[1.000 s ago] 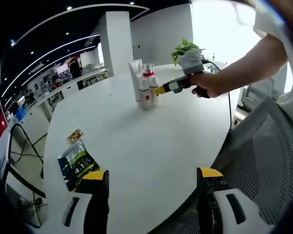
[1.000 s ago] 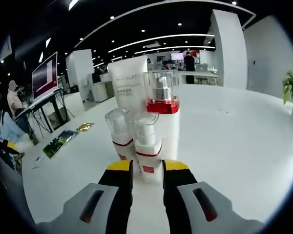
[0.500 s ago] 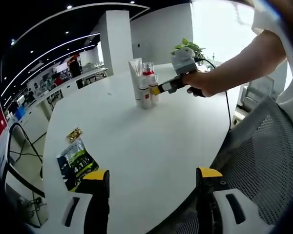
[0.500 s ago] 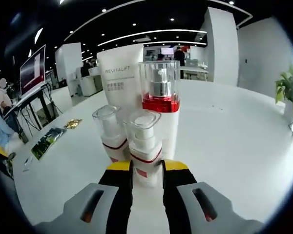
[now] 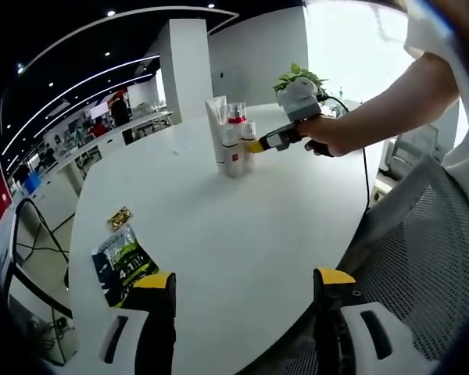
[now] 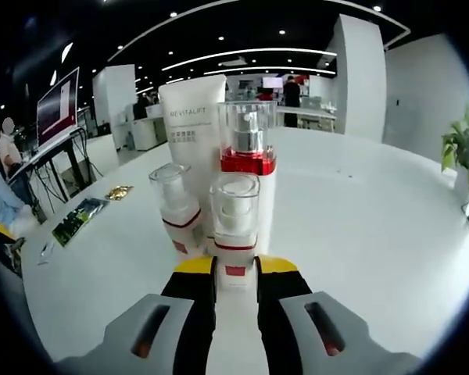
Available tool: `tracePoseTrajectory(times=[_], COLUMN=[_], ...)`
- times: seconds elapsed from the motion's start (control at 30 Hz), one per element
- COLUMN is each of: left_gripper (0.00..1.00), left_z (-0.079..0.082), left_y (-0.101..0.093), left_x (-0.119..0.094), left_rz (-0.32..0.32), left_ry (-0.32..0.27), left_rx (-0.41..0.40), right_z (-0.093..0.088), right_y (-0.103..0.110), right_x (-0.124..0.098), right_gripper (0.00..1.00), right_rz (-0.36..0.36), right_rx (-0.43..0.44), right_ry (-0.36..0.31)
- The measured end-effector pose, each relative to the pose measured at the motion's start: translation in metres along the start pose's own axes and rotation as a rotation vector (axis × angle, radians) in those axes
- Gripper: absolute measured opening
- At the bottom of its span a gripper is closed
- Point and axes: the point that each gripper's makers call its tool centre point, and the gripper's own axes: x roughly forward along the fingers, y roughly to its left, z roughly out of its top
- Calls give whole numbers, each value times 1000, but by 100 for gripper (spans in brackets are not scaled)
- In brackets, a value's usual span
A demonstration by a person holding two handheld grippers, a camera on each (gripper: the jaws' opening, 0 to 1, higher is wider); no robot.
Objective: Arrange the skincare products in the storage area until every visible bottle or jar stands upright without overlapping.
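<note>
Gripping a small clear-capped bottle [image 6: 234, 226] at its base, the right gripper [image 6: 235, 275] holds it upright near the desk's [image 5: 242, 226] far edge, beside a second small bottle [image 6: 174, 212], tall pump bottle [image 6: 248, 168] and white tube [image 6: 191, 125]. Left gripper [image 5: 238, 283] spread wide, near edge.

Right hand-held gripper [image 6: 236, 269] jaws nearly closed, clamped on the small bottle [image 6: 234, 226]. The person's hand [image 5: 328, 134] holds it with arm outstretched. Left hand-held gripper [image 5: 242, 285] jaws wide apart, holding nothing, hovering low.
</note>
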Motion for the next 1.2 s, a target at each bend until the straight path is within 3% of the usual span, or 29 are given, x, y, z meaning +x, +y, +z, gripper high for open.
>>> tracePoseTrajectory(times=[0.07, 0.17, 0.3, 0.37, 0.43, 0.47, 0.53, 0.63, 0.73, 0.77, 0.8, 0.83, 0.87, 0.93, 1.0, 1.1, 1.13, 1.2], left_gripper=[73, 73, 72, 71, 66, 64, 60, 61, 60, 60, 60, 60, 59, 59, 59, 58, 58, 58], left_z=[0, -1, -1, -2, 0, 3, 4, 0, 0, 2, 2, -5, -10, -4, -2, -2, -1, 1], left_y=[0, 0, 5, 8, 11, 16, 20, 22, 23, 25, 25, 26, 29, 30, 26, 22, 23, 25], left_x=[0, 0, -1, -1, -3, -6, -9, -9, -9, -11, -12, -12, -14, -13, -12, -11, -12, -13], left_rz=[-1, 1, 22, 37, 53, 76, 96, 121, 123, 134, 133, 126, 144, 141, 127, 116, 118, 125], left_ry=[-2, 1, -1, 3, -3, -21, -32, -13, -12, -25, -37, -15, 14, -11, -21, -18, -26, -37], left_rx=[0, -1, -7, -15, -23, -29, -36, -20, -26, -16, -13, 35, 25, -10, -6, 21, 19, 10], right_z=[-2, -3, -17, -13, -20, -24, -19, -14, -1, 3, 3, 2, 3, 7, 2, -3, -4, -8], right_y=[4, 11, 28, 61, 108, 123, 163, 193, 220, 232, 240, 252, 260, 276, 293, 304, 309, 313], right_x=[0, -10, -43, -54, -57, -55, -45, -18, 0, 14, 19, 25, 32, 51, 62, 79, 85, 95], right_gripper=[26, 26, 29, 33, 33, 32, 35, 41, 44, 46, 49, 51, 53, 55, 59, 66, 68, 78], right_rz=[6, 15, 35, 119, 250, 286, 373, 420, 458, 473, 477, 484, 487, 476, 464, 370, 341, 247], right_rx=[19, 1, 87, 91, 90, 74, 59, 64, 63, 7, -25, -25, -12, 8, 69, 94, 51, 54], right_ry=[7, 4, 61, 51, 102, 136, 134, 196, 200, 242, 252, 298, 321, 357, 455, 552, 565, 614])
